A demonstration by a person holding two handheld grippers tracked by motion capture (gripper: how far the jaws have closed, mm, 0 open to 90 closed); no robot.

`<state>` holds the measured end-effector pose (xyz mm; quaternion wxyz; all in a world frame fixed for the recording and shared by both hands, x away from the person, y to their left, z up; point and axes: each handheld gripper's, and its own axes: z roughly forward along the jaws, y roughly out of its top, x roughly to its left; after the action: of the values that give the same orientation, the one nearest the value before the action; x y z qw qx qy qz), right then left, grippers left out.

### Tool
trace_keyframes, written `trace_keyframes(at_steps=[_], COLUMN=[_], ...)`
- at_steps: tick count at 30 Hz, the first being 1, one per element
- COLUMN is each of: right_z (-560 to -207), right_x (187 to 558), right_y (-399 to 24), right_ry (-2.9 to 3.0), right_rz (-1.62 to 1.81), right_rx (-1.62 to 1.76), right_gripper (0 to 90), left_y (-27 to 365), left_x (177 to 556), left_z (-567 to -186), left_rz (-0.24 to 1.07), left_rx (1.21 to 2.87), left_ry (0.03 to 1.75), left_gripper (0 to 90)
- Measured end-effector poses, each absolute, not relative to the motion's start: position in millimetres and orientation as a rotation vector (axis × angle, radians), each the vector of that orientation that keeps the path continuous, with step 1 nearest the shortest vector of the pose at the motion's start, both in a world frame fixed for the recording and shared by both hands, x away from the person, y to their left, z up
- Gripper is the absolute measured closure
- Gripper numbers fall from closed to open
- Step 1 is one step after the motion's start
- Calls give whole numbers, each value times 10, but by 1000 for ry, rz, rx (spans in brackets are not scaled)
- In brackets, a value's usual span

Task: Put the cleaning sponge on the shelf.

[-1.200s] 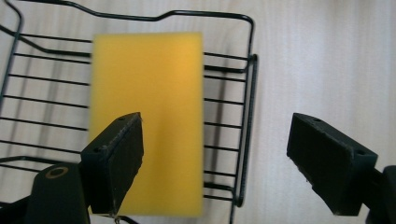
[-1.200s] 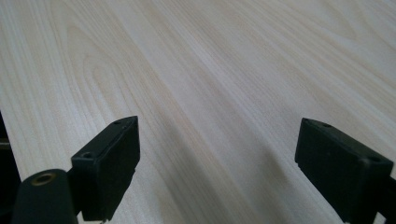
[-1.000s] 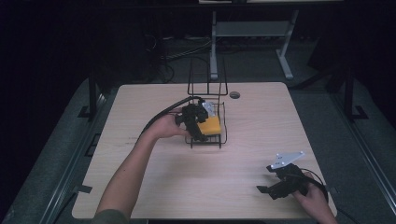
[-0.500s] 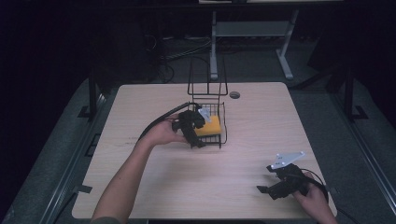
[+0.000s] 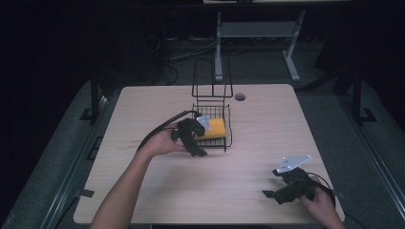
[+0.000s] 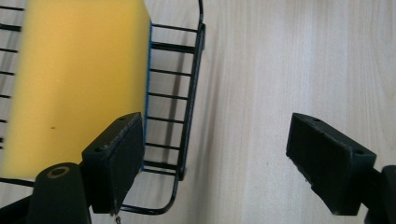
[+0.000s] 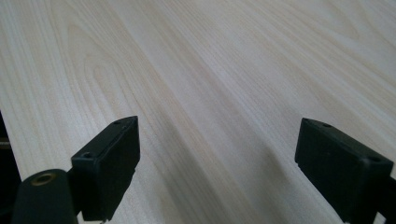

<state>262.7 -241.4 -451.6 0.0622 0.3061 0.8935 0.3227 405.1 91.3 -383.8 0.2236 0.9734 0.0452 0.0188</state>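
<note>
A yellow sponge with a blue side lies in a black wire basket near the middle of the wooden table. My left gripper hovers at the basket's near left corner, open and holding nothing. In the left gripper view, one of the fingers hangs over the edge of the sponge and the basket rim, the other over bare wood. My right gripper rests low at the table's front right, open with only wood grain beneath it.
A tall wire frame rises from the basket's far side. A small round grommet sits in the table behind it. Metal desk legs and cables stand on the dark floor beyond the table.
My left gripper has drawn back from over the basket toward the person and slightly left. The sponge stays in the basket. The right gripper has not moved.
</note>
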Motion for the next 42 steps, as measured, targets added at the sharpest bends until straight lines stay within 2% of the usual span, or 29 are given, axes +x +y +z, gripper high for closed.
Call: trace_keyframes(at_steps=[42], right_z=[-4554], right_x=[2617], right_y=[-2376], right_ry=[2713], right_rz=[947], right_rx=[918], right_gripper=[137], left_y=[1258], left_x=[3651], left_z=[-3955], left_rz=[45], left_rx=[2615], left_ry=[200], left_gripper=[186])
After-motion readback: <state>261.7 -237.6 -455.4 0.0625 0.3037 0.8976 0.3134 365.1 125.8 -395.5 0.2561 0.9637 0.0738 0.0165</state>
